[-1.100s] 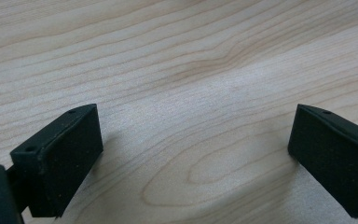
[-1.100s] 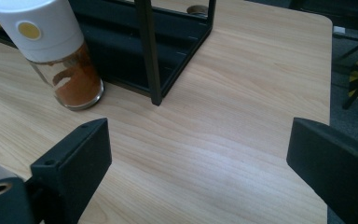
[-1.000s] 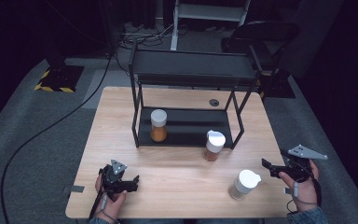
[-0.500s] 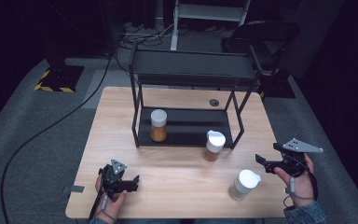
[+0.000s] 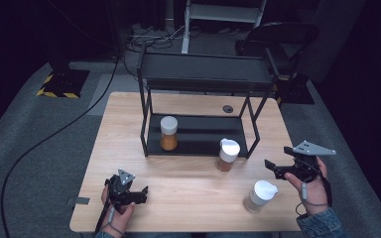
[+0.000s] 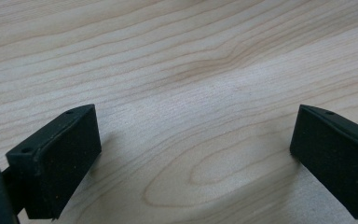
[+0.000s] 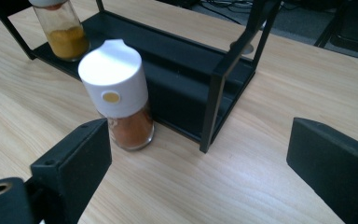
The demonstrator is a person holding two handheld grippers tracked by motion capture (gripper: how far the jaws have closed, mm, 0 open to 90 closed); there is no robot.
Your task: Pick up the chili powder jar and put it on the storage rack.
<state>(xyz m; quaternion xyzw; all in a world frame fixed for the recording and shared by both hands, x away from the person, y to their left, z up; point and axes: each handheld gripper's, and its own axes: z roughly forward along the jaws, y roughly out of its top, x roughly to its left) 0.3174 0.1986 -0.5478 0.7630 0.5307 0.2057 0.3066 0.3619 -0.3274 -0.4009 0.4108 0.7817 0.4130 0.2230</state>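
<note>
Your left gripper (image 5: 138, 191) sits low over the bare wood of the table (image 5: 188, 198) at the near left corner, jaws wide apart and empty, and it hasn't moved over the last second. Further along, one spice jar (image 5: 168, 133) with orange powder already stands on the lower shelf of the black rack (image 5: 203, 74). A second spice jar with a white cap (image 5: 227, 154) stands on the table just in front of the rack's right front leg, touching nothing. The third jar (image 5: 259, 196) is nearer you, by the table's front edge. Your right gripper (image 5: 273, 166) has lifted and drifted forward from beside that near jar; its jaws are spread wide with nothing between them, and its own camera now looks toward the white-capped jar by the rack. That suggests you're lining up on that one, probably to shelve it; it still sits left of centre between the jaws, so swing left before closing
</note>
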